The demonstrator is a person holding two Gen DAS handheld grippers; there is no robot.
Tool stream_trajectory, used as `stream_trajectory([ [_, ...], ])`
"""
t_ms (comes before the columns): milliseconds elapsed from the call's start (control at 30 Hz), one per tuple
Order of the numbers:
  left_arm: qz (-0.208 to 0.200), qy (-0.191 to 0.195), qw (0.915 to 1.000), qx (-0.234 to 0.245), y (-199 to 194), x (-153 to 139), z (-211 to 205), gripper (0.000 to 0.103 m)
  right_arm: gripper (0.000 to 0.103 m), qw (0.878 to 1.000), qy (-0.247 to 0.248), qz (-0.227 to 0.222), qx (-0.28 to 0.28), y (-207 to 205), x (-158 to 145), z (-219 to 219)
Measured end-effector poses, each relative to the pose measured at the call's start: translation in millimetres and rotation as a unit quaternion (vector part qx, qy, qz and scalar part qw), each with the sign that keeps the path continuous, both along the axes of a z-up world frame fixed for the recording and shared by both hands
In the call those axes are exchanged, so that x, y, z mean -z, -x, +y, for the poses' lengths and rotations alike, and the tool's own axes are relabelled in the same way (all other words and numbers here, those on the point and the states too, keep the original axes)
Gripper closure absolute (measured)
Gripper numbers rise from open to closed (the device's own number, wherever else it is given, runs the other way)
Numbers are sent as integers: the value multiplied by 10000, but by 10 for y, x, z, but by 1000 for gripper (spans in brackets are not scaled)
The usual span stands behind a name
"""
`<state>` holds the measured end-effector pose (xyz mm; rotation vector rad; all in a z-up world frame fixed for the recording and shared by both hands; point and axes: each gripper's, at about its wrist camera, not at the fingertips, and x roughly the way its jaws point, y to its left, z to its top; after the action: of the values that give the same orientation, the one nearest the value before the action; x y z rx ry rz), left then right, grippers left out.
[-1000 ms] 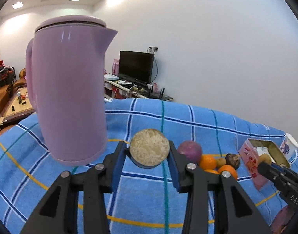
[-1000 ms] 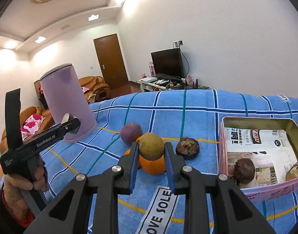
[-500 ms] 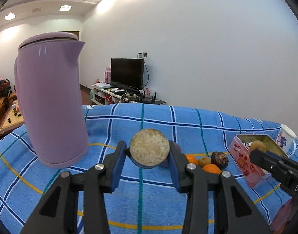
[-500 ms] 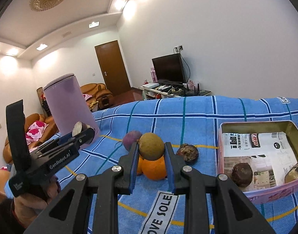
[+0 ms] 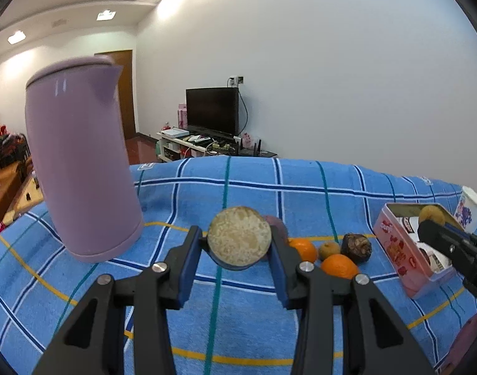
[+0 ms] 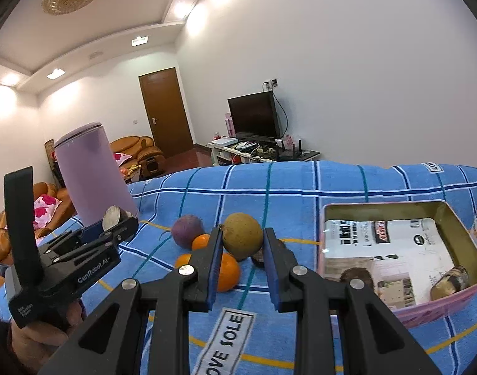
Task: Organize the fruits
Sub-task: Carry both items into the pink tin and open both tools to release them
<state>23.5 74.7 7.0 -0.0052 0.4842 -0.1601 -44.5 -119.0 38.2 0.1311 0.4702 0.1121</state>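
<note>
Blue checked cloth [image 5: 301,193] covers the table, and the fruit is spread across its middle. The left gripper [image 5: 238,245] is clamped on a flat tan round [image 5: 238,239] with a rough, speckled face, held clear of the cloth; in the right wrist view this same gripper sits at the left in a hand [image 6: 41,340], just in front of a tall lilac jug [image 5: 82,168]. The right gripper [image 6: 242,247] is closed around a round greenish-brown fruit [image 6: 242,236], pinched between its blue pads [image 6: 214,268] above the pile. Below and behind it on the cloth lie a purple fruit [image 6: 187,230], two oranges [image 6: 227,276] [image 6: 201,241] with a third [image 6: 183,261] just beside them, and a dark knobbly fruit [image 5: 356,247] partly hidden by the right finger. A small brownish fruit [image 5: 329,249] sits between an orange and the dark one in the left wrist view. To the right stands a pink tin [image 6: 404,309], open, lined with printed paper; a dark fruit [image 6: 357,276] and a brown piece [image 6: 449,279] rest inside near its front wall. A white patterned cup [image 5: 471,207] stands beyond the tin
</note>
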Motion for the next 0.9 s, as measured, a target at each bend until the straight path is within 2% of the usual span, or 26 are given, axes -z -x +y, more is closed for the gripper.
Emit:
stream_trajectory([
  [433,-71,-232,9991,347,193,-135,-529,60,76,9987,67,-94,494,189,-68,-540],
  [733,-127,-199,9975,666,260,-244,-970,60,76,9968,-14,-138,787,275,-118,-915],
  [900,-171,-202,9956,902,286,-282,-1231,60,76,9942,145,-178,1049,340,-139,-1127],
])
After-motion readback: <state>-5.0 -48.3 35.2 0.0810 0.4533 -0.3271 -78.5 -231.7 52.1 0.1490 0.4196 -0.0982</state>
